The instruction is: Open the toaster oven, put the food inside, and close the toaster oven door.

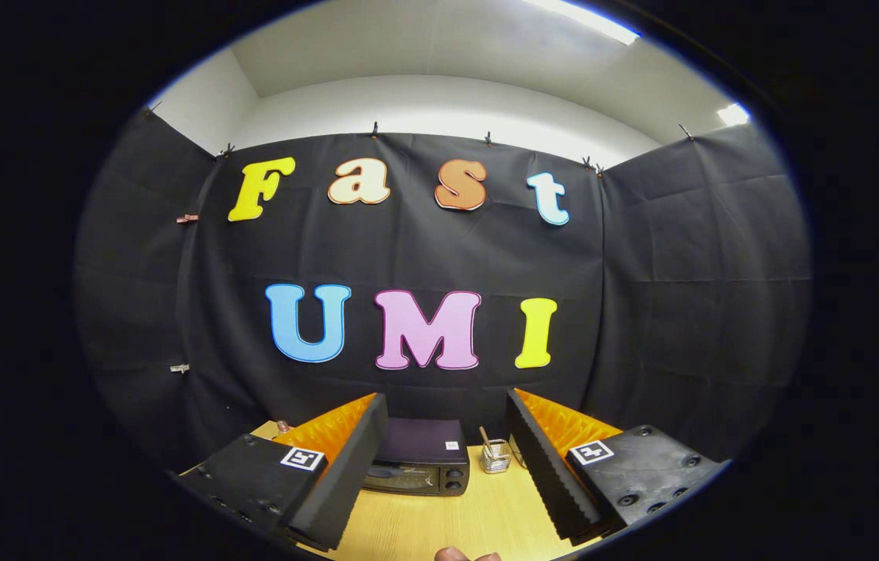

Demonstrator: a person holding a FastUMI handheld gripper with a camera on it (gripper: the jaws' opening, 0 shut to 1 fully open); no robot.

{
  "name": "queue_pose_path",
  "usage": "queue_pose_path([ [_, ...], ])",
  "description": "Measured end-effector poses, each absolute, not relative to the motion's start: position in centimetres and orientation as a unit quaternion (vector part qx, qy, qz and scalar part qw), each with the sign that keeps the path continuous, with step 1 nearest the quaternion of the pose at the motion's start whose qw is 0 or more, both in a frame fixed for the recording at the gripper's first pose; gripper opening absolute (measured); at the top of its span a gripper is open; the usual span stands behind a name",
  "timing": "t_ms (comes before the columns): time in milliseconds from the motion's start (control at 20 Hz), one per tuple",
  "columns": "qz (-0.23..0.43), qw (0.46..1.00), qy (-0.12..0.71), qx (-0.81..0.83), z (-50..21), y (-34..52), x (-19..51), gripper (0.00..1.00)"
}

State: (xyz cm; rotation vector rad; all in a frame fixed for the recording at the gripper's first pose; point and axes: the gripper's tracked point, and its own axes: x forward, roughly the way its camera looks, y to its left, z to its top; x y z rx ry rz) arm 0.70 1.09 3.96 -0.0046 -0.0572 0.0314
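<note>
So the tongs (447,467) are spread wide apart with nothing between the two fingers, just hanging well back from everything and aimed pretty level across the light wooden tabletop (478,518). Released, basically.

Straight ahead through the gap between the fingers sits the small black box-shaped toaster oven (420,460), up against the black cloth wall (408,249). Its dark glass door looks shut from here, and there are a couple of round knobs down its right side. Just beside it, nearer the right finger, there's a little clear glass cup (495,456) with a stick-like thing poking out. Beyond the left finger there's a small brownish something (282,426) on the table, too tiny to call. Closest to the camera, below the fingers, a bit of someone's hand (467,555) peeks in.

Can't spot any food for sure, and I can't see inside the oven through that glass. Honest take: a closed door with empty tongs backed off fits either the oven waiting to be opened or the food already in and the door shut again. If it's the opening step, it'd call for closing the distance and catching the door's top edge.
</note>
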Motion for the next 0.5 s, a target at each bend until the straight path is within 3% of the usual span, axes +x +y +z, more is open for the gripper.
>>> queue_pose_path([
  [500,0.017,0.999,-0.035,-0.008,4.21,1.19,0.75,0.98],
])
